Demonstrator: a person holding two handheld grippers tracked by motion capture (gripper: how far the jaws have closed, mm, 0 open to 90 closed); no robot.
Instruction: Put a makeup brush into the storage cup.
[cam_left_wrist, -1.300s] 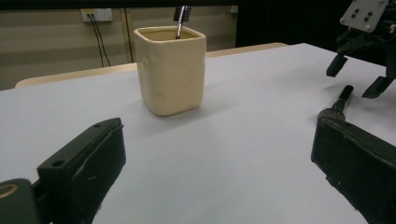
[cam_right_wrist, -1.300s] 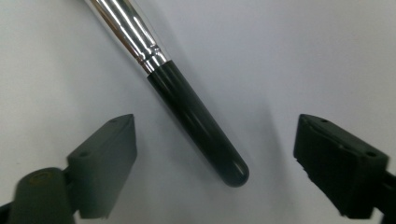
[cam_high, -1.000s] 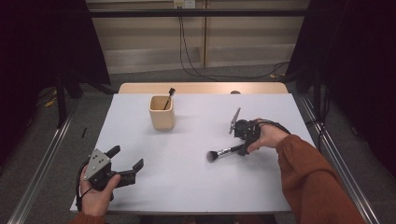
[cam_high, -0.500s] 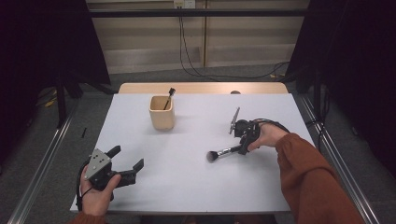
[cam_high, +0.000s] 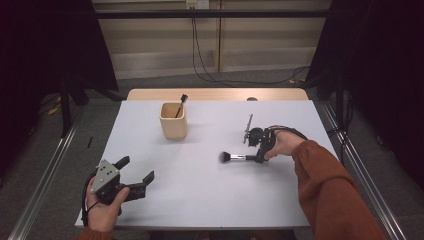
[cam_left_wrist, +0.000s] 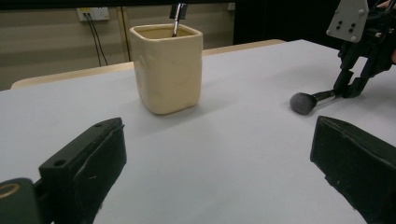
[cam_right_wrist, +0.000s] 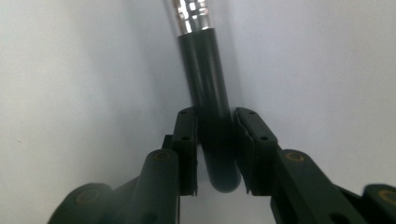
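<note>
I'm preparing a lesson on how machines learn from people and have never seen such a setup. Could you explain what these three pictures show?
No robot here: a person holds a hand-operated two-jaw tool in each hand. The high view looks down on a white table; the other two come from cameras riding on the tools. On the table stands a cream square ceramic cup with a thin dark brush in it. The left gripper rests open. The right gripper has just been closing, its jaws now pressing the handle of a black fluffy-headed makeup brush lying on the table.
</note>
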